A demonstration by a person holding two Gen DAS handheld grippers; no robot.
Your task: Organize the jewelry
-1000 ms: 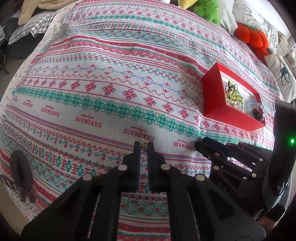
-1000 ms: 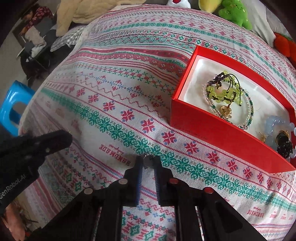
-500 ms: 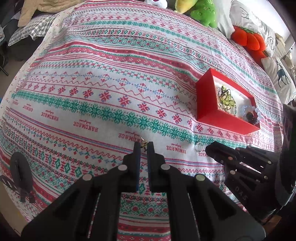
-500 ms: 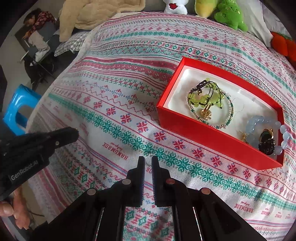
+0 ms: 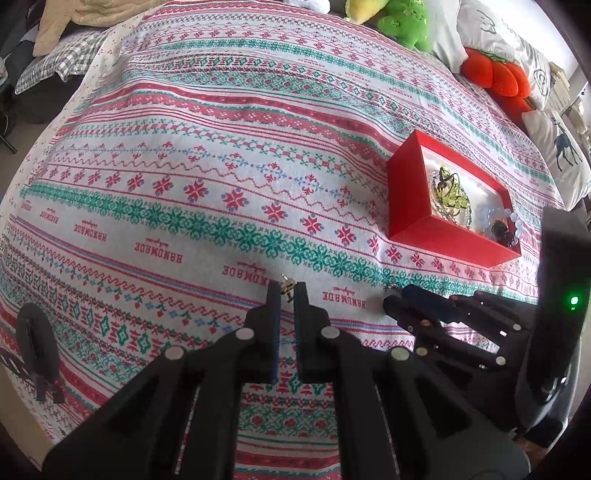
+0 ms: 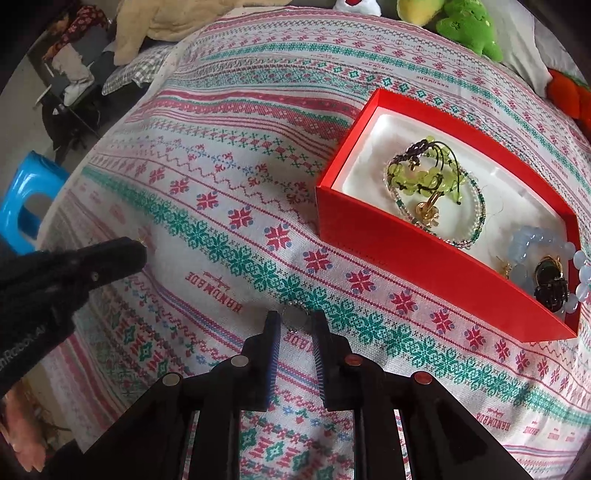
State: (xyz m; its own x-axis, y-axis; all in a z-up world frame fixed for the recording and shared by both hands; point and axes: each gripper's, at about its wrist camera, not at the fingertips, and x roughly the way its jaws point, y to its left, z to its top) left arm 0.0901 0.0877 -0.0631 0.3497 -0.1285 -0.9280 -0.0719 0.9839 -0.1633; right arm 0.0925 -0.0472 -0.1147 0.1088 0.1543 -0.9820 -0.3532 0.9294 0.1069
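Note:
My left gripper [image 5: 286, 288] is shut on a small gold earring [image 5: 287, 286], just above the patterned bedspread. My right gripper [image 6: 295, 320] points down at the cloth. Its jaws are opening, and a thin silver ring [image 6: 295, 316] lies on the bedspread between the tips with the pads apart from it. The red box [image 6: 424, 254] stands to the upper right. It holds a green bead bracelet [image 6: 424, 177], a pale blue bead bracelet [image 6: 532, 240] and a dark pendant [image 6: 552, 284]. In the left wrist view the red box [image 5: 410, 195] is far right, with the right gripper [image 5: 393, 295] below it.
Plush toys [image 5: 406, 22], a red cushion [image 5: 495, 74] and pillows [image 5: 561, 147] line the far end of the bed. The bed's edge falls away on the left, where a blue stool [image 6: 26, 195] stands on the floor. The left gripper [image 6: 138, 251] sits close on the left.
The right gripper's jaws have parted, leaving the ring lying loose between them. The left gripper keeps its hold on the earring.

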